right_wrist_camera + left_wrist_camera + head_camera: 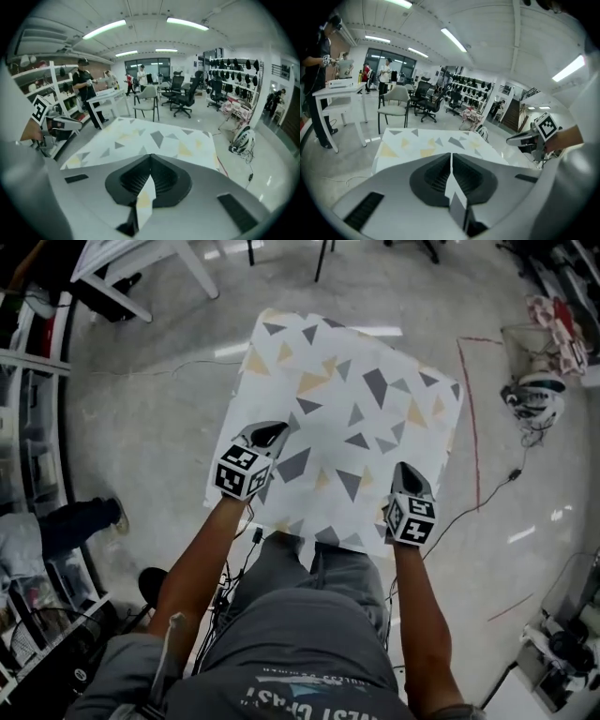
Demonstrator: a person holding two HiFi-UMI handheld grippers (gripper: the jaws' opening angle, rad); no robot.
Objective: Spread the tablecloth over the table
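A white tablecloth printed with grey and yellow triangles lies spread flat over the table in the head view. My left gripper is at its near left corner and my right gripper at its near right corner. In the left gripper view the left gripper is shut, with a fold of the cloth pinched between the jaws. The right gripper view shows my right gripper shut on a cloth corner the same way. Beyond each pair of jaws the cloth stretches away flat.
A red tape line and a cable run on the floor to the right, near a helmet. A white table and office chairs stand beyond the far edge. Several people stand by the shelves.
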